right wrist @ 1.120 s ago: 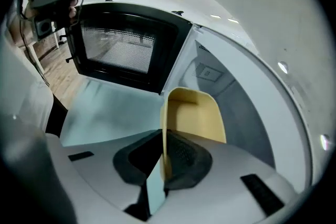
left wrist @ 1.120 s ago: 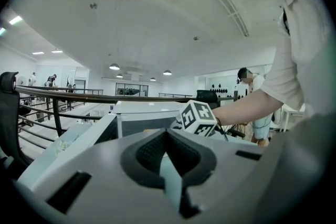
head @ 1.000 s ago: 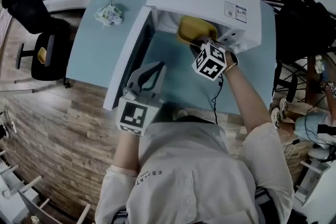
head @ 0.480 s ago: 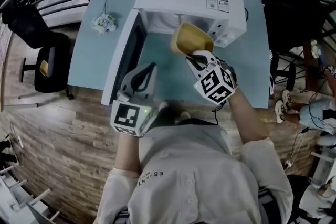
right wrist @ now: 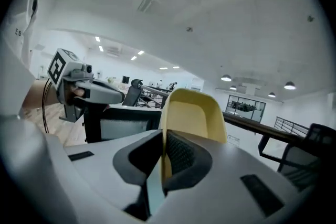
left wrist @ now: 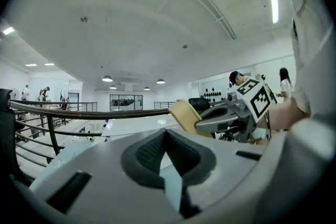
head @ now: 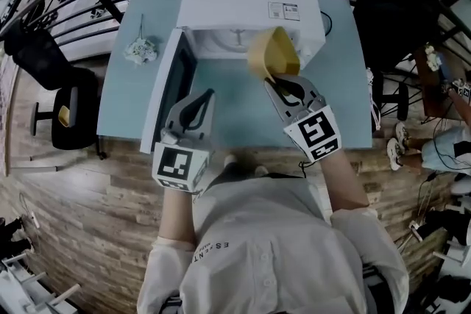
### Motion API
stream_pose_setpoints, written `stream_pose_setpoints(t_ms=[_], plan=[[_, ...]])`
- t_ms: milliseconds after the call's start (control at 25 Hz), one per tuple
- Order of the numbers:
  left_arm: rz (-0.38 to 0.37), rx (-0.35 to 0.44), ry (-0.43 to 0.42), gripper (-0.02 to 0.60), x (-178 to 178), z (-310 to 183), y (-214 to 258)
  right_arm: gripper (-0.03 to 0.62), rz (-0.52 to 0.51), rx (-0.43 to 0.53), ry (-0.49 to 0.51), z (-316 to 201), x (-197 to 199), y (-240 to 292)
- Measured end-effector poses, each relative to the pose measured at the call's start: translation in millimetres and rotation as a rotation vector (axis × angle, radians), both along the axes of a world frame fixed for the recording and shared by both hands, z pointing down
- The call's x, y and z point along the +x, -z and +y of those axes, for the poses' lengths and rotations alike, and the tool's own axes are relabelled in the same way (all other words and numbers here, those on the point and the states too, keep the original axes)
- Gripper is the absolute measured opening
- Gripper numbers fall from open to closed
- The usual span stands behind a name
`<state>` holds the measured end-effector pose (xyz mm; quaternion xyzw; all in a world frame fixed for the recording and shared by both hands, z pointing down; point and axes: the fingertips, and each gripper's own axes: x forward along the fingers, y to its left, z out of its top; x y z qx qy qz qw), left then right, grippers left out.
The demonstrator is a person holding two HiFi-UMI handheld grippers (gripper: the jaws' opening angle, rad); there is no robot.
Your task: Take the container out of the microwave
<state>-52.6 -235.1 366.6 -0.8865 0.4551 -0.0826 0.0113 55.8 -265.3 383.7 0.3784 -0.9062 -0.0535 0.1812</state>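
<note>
The white microwave (head: pixel 250 7) stands at the back of the table with its door (head: pixel 171 95) swung open to the left. My right gripper (head: pixel 271 79) is shut on the rim of the yellow container (head: pixel 271 54), which hangs tilted on edge in front of the oven mouth. In the right gripper view the container's wall (right wrist: pixel 194 118) sits pinched between the pads of the right gripper (right wrist: pixel 164 144). My left gripper (head: pixel 210 93) hovers by the door, shut and empty; its tips meet in the left gripper view (left wrist: pixel 167 136), where the container (left wrist: pixel 184 115) shows to the right.
The light blue table (head: pixel 243 118) carries a small flower bunch (head: pixel 140 49) at its left. A black chair (head: pixel 59 92) stands left of the table and another (head: pixel 397 18) to the right. Dark railings run behind the microwave.
The right gripper has drawn the yellow container out of the microwave, lifted it and rolled it onto its edge. The left gripper has risen slightly.
</note>
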Motion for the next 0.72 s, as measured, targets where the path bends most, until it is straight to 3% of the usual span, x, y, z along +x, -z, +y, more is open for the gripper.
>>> stream_pose_setpoints(t_ms=[280,400,720], plan=[[0.01,0.046,-0.015,-0.006,10.7,-3.4,24.5,0.035,-0.154,0.106,-0.15,-1.3,33.1,38.8],[0.009,0.059,-0.012,-0.006,12.2,-7.0,31.9,0.035,-0.17,0.146,-0.216,-3.0,43.3,50.0],[0.031,0.086,-0.01,-0.006,7.1,-17.3,47.0,0.029,-0.239,0.207,-0.265,-9.6,50.2,64.1]])
